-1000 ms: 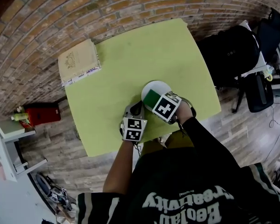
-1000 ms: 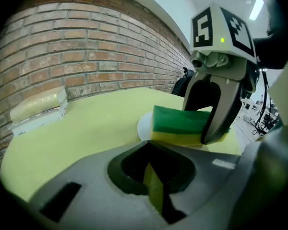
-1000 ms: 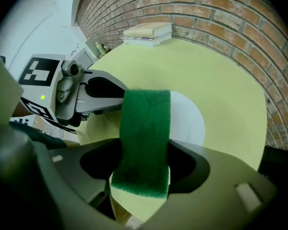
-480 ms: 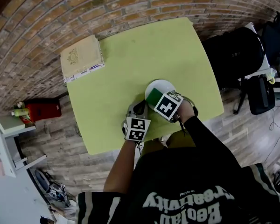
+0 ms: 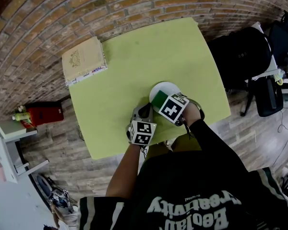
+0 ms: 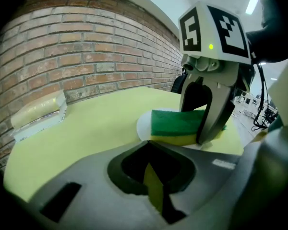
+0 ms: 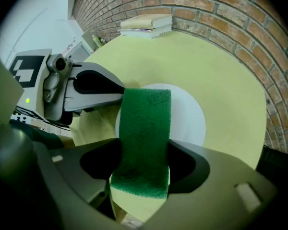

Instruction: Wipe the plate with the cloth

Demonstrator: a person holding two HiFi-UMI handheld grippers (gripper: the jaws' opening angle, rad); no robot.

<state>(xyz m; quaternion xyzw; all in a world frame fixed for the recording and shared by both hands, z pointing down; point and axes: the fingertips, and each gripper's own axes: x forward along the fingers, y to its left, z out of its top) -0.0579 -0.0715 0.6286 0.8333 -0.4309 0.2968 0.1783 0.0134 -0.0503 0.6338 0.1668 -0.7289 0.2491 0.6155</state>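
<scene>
left tool [image 5: 144, 113] slightly nearer the plate [image 5: 165, 86]

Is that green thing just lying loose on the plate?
No, the right gripper clamps the green sponge between its jaws over the plate.

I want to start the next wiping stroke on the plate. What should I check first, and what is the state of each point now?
1. Grip on the sponge: ok. The right gripper is shut on it.
2. Sponge over the plate: ok. Its green side faces up and its yellow side faces down.
3. Sponge pressed firmly on the plate: cannot tell.
4. Plate held steady: cannot tell. The left gripper sits at the near rim with its jaws together and nothing between them.
5. Room to wipe: ok. The table is bare around the plate, and the book lies at a far corner.
</scene>
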